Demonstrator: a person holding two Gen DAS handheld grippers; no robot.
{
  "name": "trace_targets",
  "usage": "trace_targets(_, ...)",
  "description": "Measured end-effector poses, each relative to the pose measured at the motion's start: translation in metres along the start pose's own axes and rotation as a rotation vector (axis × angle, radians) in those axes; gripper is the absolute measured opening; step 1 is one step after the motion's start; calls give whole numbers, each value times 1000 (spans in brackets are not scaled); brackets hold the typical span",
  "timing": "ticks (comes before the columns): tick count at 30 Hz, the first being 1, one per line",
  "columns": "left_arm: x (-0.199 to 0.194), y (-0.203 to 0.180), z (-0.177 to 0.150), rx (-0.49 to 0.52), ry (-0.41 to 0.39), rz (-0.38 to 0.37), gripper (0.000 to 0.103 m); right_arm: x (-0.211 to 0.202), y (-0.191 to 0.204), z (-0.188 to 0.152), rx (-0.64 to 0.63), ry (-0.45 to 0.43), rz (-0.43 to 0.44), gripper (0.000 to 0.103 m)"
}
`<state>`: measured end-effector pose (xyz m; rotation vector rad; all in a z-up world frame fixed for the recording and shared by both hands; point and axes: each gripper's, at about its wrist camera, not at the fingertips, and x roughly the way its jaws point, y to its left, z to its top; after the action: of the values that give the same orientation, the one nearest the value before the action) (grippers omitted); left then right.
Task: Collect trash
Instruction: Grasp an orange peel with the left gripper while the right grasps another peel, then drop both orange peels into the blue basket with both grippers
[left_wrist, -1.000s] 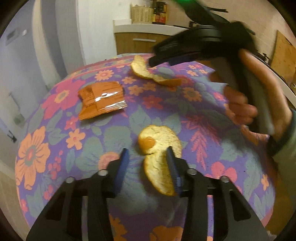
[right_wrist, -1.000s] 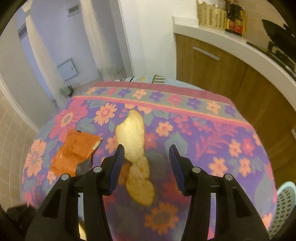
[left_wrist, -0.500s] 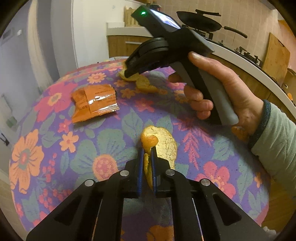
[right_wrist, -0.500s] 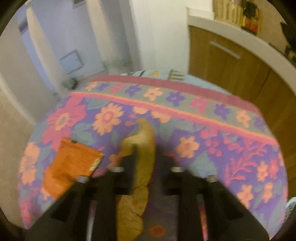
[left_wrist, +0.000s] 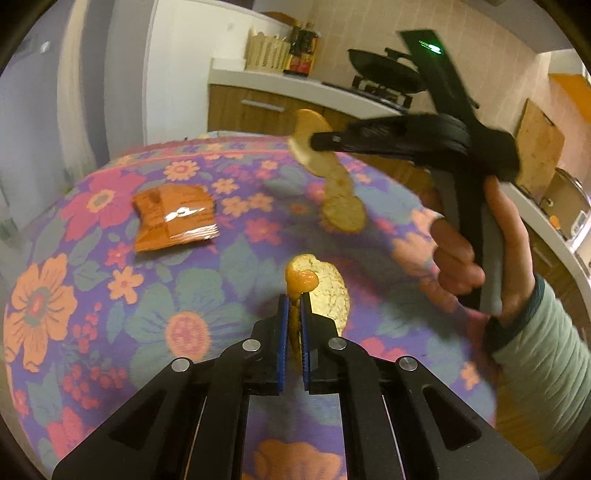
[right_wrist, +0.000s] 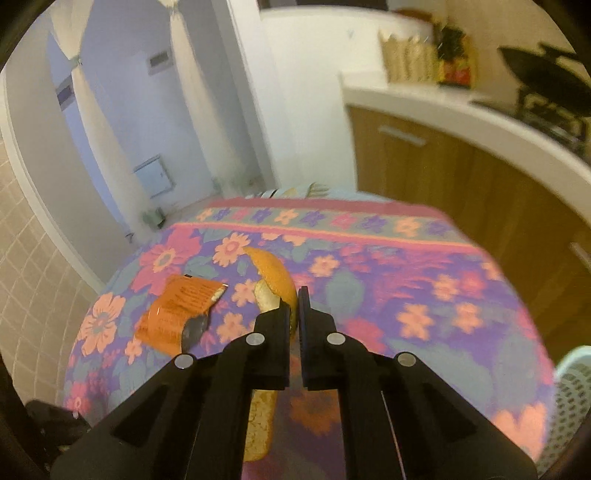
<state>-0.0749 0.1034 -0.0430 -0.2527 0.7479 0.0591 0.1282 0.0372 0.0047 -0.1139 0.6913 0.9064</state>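
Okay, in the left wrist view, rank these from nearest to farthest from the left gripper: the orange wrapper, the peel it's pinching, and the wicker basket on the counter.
1. The orange peel, pinched in the left gripper, centre.
2. The orange wrapper, flat on the tablecloth, up and left.
3. The wicker basket, on the counter beyond the table.

We pinch 1 peel strip

Our right hand-held gripper (right_wrist: 294, 306) clamps the orange peel (right_wrist: 275, 278) above the floral counter (right_wrist: 424, 295); an orange wrapper (right_wrist: 177, 314) lies left.
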Motion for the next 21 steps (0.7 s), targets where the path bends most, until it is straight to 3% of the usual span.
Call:
trace_targets(5, -3, -25, 5, 45, -13, -19, 4, -52, -22, -21, 44, -71, -60, 2)
trace_targets(9, 1, -45, 12, 75, -3, -84, 4, -85, -51, -43, 121, -100, -114, 2)
trace_targets(14, 6, -75, 25, 121, -8, -134, 4, -127, -104, -77, 243, -136, -186, 2)
trace_targets(21, 29, -148, 48, 260, 3, -195, 4, -181, -181, -120, 428, -192, -291, 2)
